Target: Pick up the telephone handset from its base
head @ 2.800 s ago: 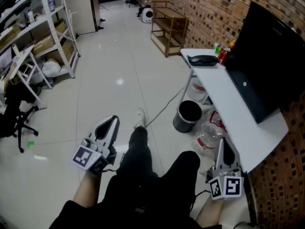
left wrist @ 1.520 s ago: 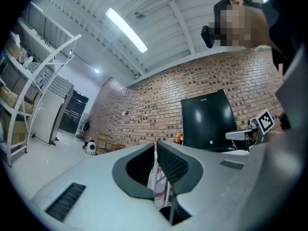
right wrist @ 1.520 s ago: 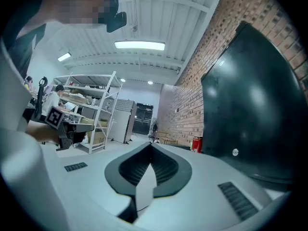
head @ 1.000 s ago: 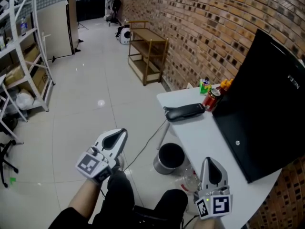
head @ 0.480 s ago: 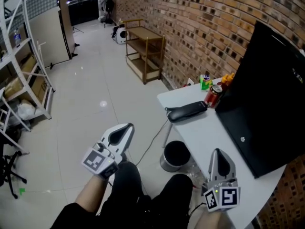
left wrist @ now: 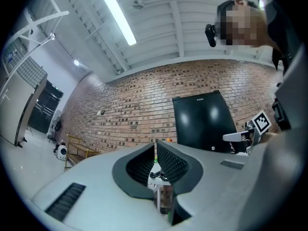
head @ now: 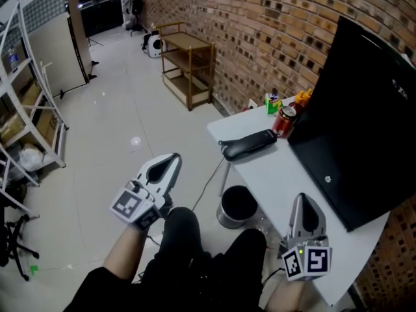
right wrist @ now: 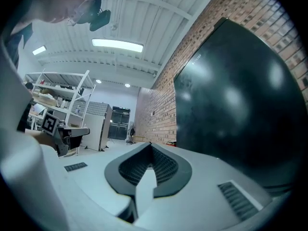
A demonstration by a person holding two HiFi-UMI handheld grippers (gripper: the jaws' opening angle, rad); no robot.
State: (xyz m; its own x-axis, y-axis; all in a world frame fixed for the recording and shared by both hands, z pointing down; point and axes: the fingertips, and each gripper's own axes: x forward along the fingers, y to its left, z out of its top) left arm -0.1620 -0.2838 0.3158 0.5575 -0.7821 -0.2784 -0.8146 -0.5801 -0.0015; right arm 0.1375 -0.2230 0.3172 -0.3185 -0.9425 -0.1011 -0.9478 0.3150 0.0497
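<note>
- Head view: the person is seated at a white desk (head: 286, 187) with a gripper in each hand.
- Left gripper (head: 172, 158): it is held off the desk, over the floor beside the person's knee. In the left gripper view (left wrist: 155, 147) the jaws are clenched together at the tips and grasp nothing.
- Right gripper (head: 304, 201): it is held at the near edge of the desk. In the right gripper view (right wrist: 149, 146) the ribbed pads meet at the tip; the jaws are clenched, with nothing between them.
- Telephone handset (head: 249, 144): black, lying flat near the far end of the desk, ahead of the left jaws and to their right, and ahead of the right jaws and to their left. It is well apart from both. Its base cannot be told apart from it at this range.
- Monitor (head: 364, 122): large, black and leaning back, it stands to the right of the right jaws and fills the right side of that gripper's view.
- Red can (head: 284, 120): upright, just beyond the handset's far end, with green and orange items behind it against the brick wall (head: 260, 25).
- Black bin (head: 237, 207): on the floor under the desk, between the two sets of jaws.
- Wooden shelf unit (head: 188, 64): far ahead of the left jaws, against the wall.
</note>
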